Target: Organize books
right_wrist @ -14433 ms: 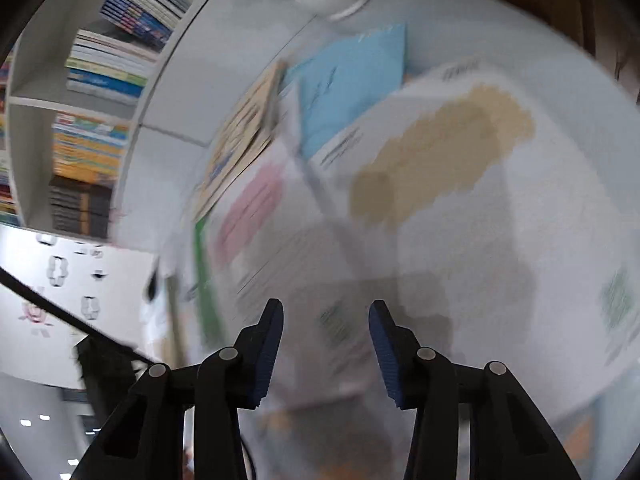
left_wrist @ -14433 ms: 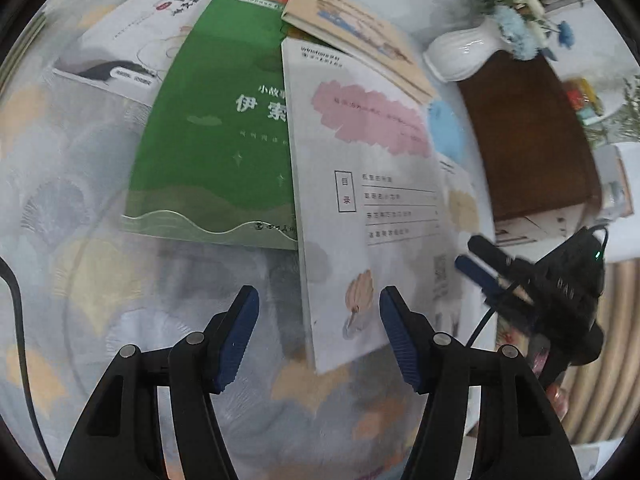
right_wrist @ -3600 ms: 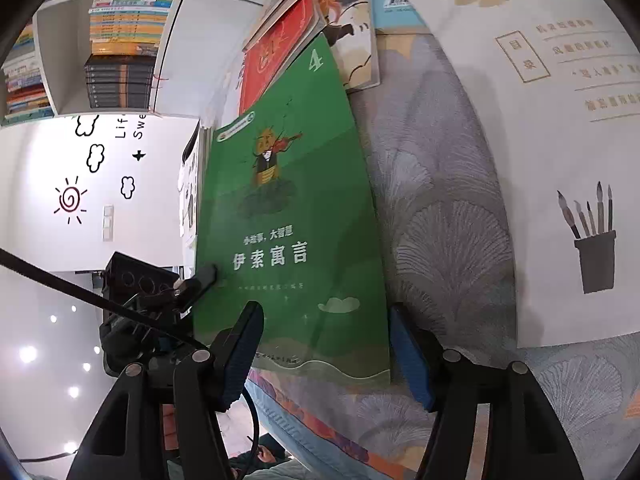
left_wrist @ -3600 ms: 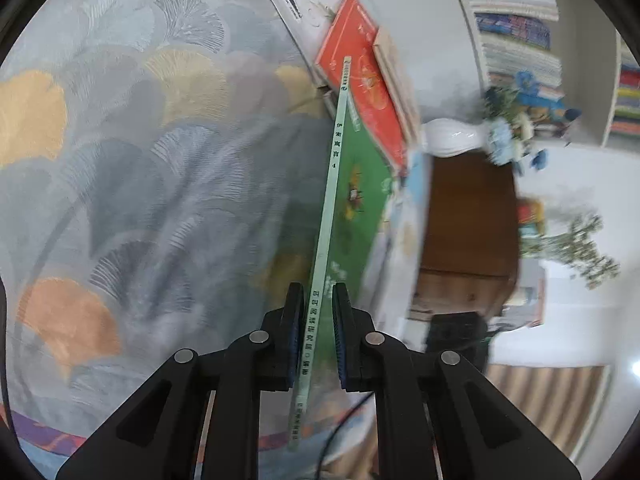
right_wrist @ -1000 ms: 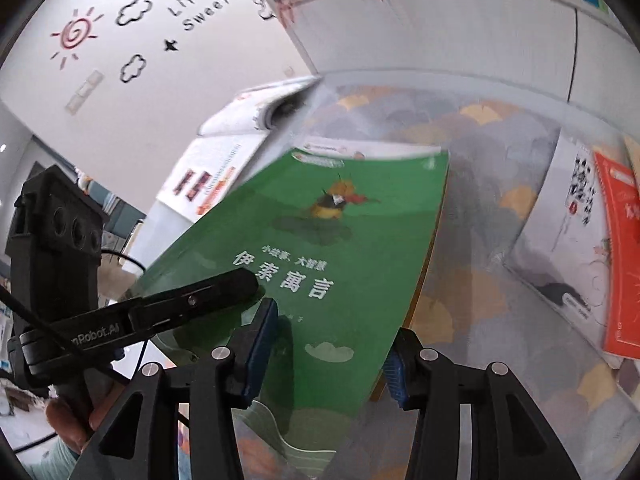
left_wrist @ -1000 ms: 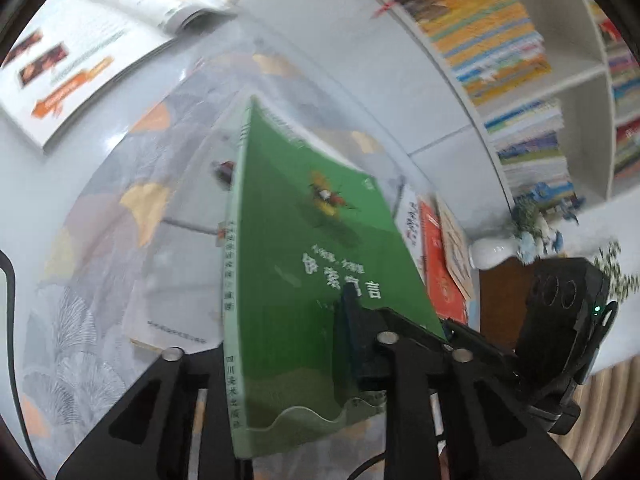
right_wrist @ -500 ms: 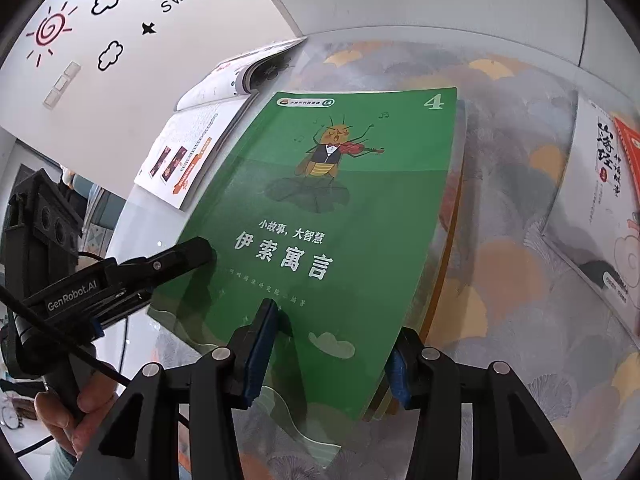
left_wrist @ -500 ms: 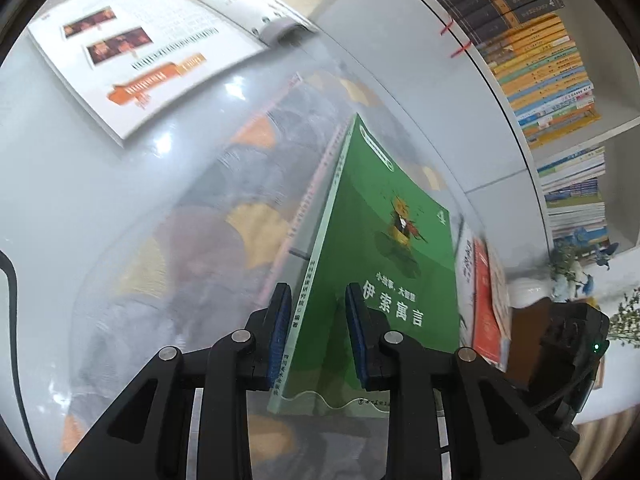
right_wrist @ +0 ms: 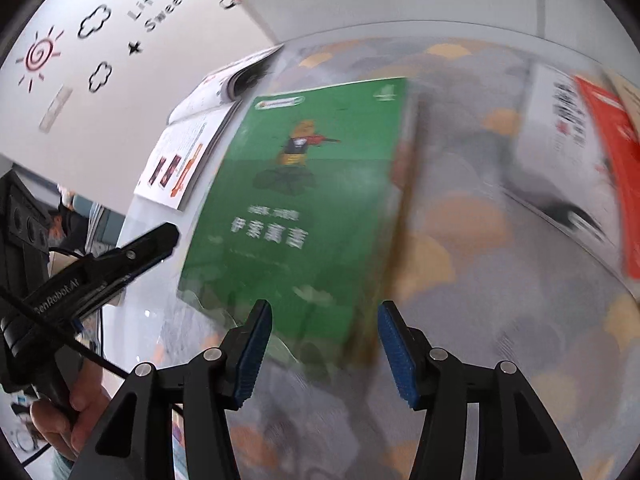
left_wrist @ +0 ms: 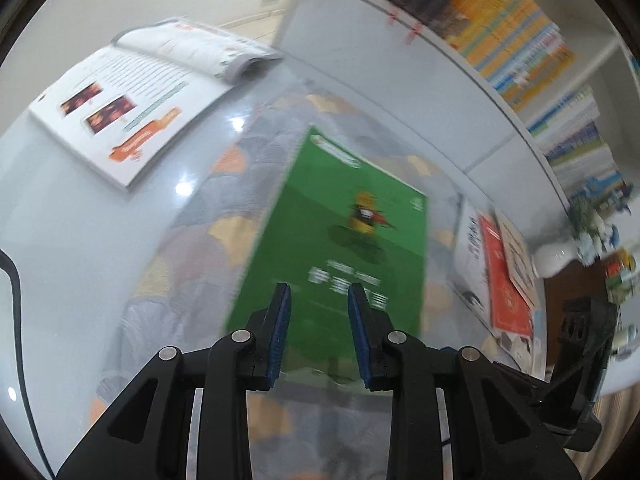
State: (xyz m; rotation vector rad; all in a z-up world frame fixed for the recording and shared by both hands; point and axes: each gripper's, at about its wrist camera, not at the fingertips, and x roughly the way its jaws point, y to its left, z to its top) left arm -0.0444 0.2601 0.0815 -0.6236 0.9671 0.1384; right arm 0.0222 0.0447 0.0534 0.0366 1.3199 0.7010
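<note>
Left gripper [left_wrist: 319,300] fingers narrow, nothing between them; right gripper [right_wrist: 325,316] jaws have just been opening, now wide and empty over the near edge of the green book [right_wrist: 304,208], which lies flat on the patterned cloth [right_wrist: 500,280]. Risk, as I judge it: the book seems to sit atop another, so a careless regrasp could skew it or drag the cloth, and both grippers are close enough to clash. Readable: "4" on the cover, "Life is Sweet" on the wall [right_wrist: 156,4], "GenRobot.AI" on the left gripper; the title is blurred.

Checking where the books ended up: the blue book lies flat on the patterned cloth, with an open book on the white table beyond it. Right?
Not quite: the book is green, not blue, as the right wrist view shows. It does lie flat on the patterned cloth, with the open book on the white table beyond it.
</note>
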